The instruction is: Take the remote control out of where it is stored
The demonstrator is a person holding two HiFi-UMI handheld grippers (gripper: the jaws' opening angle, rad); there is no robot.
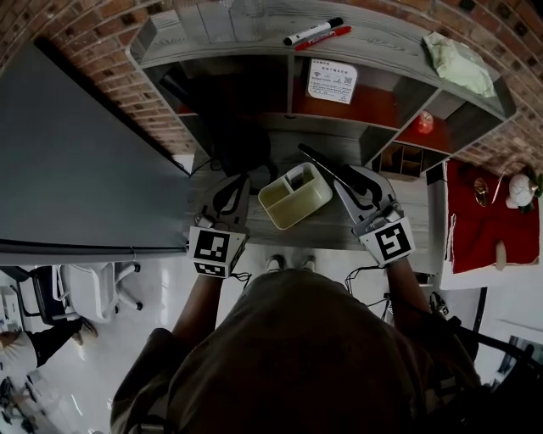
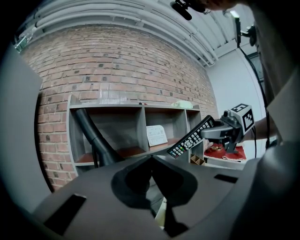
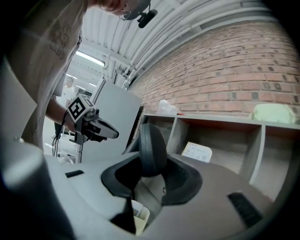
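Head view: right tool (image 1: 349,183) clamped on the black remote control (image 1: 316,158), which is held in the air over the desk (image 1: 335,230), just beside a cream box (image 1: 280,214) and in front of the shelf (image 1: 254,25). Left tool (image 1: 235,188): its 2 jaws meet at the tips, holding nothing.

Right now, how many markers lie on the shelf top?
2: a black-capped white marker and a red marker beside it, mid shelf top; none seems hidden.
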